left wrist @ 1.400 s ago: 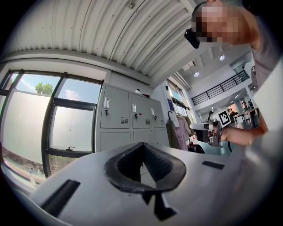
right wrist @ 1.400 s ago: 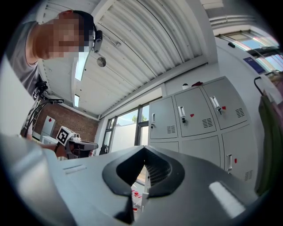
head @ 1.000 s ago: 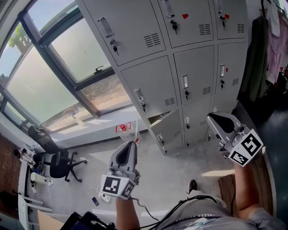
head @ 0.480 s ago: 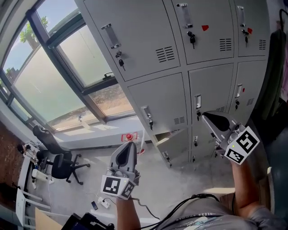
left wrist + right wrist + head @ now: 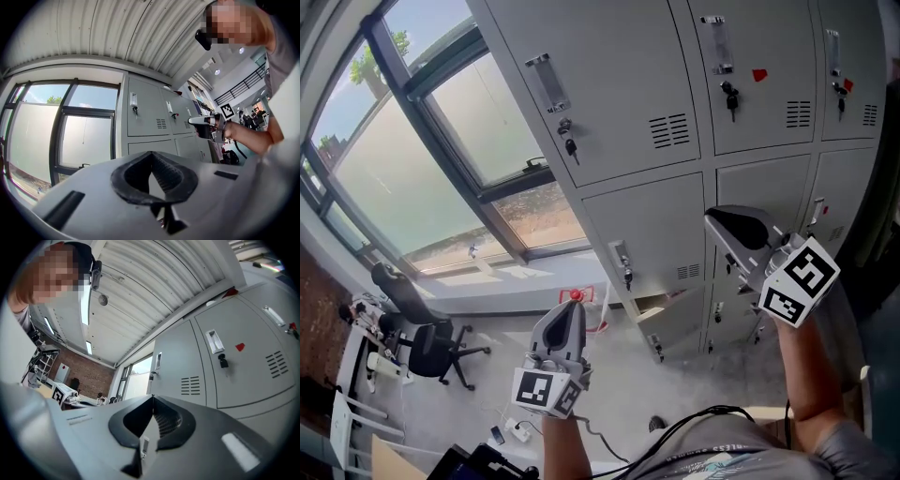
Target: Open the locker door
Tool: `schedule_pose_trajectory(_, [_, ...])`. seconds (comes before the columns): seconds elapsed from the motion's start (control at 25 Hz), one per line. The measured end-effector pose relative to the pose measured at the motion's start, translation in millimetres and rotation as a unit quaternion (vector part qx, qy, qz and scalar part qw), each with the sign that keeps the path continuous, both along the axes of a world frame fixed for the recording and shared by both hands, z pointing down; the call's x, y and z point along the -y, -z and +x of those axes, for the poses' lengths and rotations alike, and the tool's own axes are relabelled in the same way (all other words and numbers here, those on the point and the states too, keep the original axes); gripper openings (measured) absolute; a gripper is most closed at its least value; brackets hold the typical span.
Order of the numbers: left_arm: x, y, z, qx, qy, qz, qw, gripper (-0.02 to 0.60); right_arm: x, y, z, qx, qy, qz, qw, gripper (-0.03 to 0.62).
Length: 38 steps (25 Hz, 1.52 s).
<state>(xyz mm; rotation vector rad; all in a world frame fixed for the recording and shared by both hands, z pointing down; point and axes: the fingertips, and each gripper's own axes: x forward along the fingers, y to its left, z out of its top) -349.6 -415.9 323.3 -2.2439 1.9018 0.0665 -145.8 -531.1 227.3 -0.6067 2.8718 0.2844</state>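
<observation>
Nearest to us, the left gripper [image 5: 572, 306] hangs low over the floor, its two black ribbed fingers pressed tip to tip with nothing between them. The right gripper [image 5: 717, 218] is raised higher and is likewise closed and empty. It is clearly the nearer one to the lockers [image 5: 619, 94], though not touching them.

From its own view, the door [image 5: 248, 362] we judge to be the target fills the right side. The handle [image 5: 213, 341] lies above and ahead of the closed tips, its long axis running up the door. So the fingers will likely have to part and rise to reach it.

The handle looks like a narrow, recessed, shiny metal pull. Just below it hangs a dark key [image 5: 223, 363], with a small red tag [image 5: 240, 347] beside it and a slotted vent [image 5: 276, 363] further right. The doors are smooth grey painted sheet metal, flat and shut, save one low door [image 5: 661, 314] standing ajar.

Beyond, left of the lockers, are a dark-framed window [image 5: 403, 178] and a black chair [image 5: 422, 337].
</observation>
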Motion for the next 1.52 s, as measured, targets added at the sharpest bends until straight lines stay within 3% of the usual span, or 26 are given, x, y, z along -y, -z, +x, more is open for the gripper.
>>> schedule_pose_trajectory(0.24, [15.1,3.3,-31.6,0.000,-0.003,-0.001,1.0000,0.007,-0.6,66.3,-61.0,0.012,0.022,0.054,0.998,0.008])
schedule_pose_trajectory(0.44, [26.2,-1.4,-62.8,-0.006,0.004,-0.007,1.0000,0.007,3.5,95.9,-119.0,-0.015,0.037,0.067,0.997,0.034])
schedule_pose_trajectory(0.8, [39.4,-8.7,-102.0,-0.010,0.005,-0.009,0.9999,0.006,25.2,155.5,-191.8,-0.032,0.016,0.109,0.993,0.056])
schedule_pose_trajectory(1.36, [55.6,-6.8,-125.6,-0.020,-0.024,0.010,0.9995,0.006,83.5,173.3,-238.6,-0.123,-0.085,0.112,0.982,0.069])
schedule_pose_trajectory(1.52, [56.9,-7.3,-127.1,-0.022,-0.038,0.017,0.9989,0.006,88.2,170.6,-244.1,-0.132,-0.091,0.101,0.982,0.071])
